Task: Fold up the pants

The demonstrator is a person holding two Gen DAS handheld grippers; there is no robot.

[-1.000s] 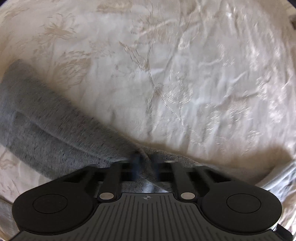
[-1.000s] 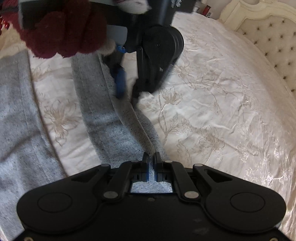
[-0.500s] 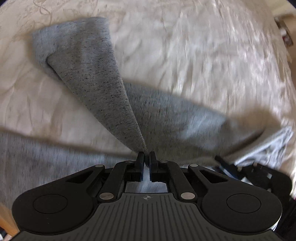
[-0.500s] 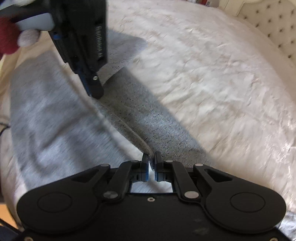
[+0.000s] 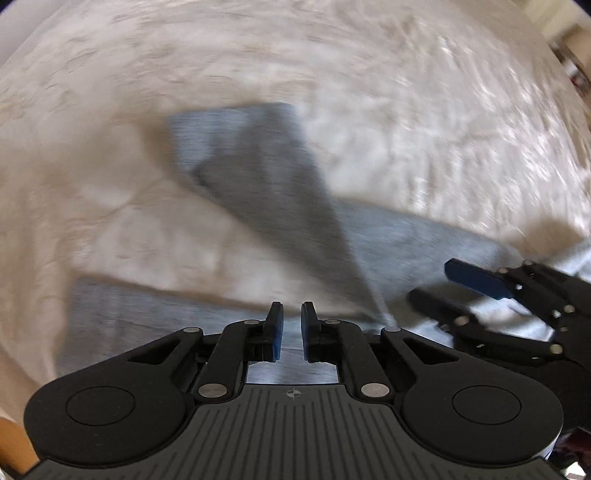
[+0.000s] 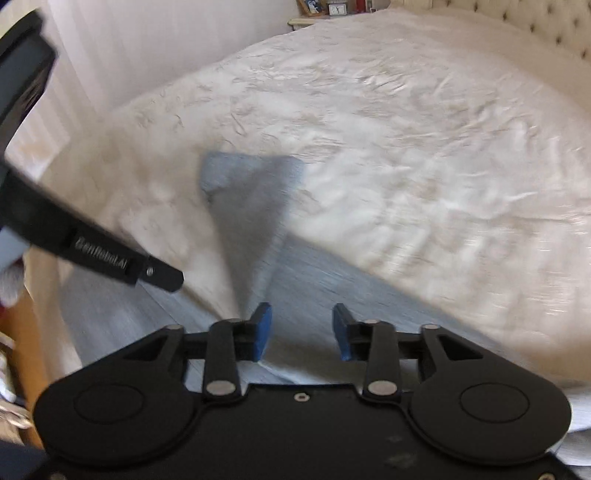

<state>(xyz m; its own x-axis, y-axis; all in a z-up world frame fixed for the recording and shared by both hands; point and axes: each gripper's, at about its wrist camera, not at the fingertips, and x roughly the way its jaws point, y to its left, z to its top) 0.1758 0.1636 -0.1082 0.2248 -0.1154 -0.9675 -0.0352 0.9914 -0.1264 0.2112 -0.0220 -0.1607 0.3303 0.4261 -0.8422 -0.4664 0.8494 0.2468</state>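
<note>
The grey pants (image 5: 266, 192) lie on the cream bedspread (image 5: 406, 110), one leg thrown back over itself in a blurred triangular fold; the other leg (image 5: 147, 306) runs across below it. My left gripper (image 5: 291, 321) hovers over the cloth. Its jaws are parting by a narrow gap, and no fabric is between them. My right gripper (image 6: 301, 330) is opening wide above the grey pants (image 6: 332, 288), its pads off the cloth. Each tool shows in the other's view: the right gripper (image 5: 443, 291) low on the right, the left gripper (image 6: 166, 278) coming in from the left.
The bedspread (image 6: 424, 147) stretches far to the right, up to a tufted headboard (image 6: 546, 22). A nightstand (image 6: 321, 11) with small items stands beyond the bed's far corner, beside a pale wall (image 6: 147, 48). The bed's near left edge drops to the floor (image 6: 22, 332).
Both grippers were shut on the pant leg's edge and have let it go. The right jaws have spread wide, the left only a little. The leg has dropped into a triangular fold.
</note>
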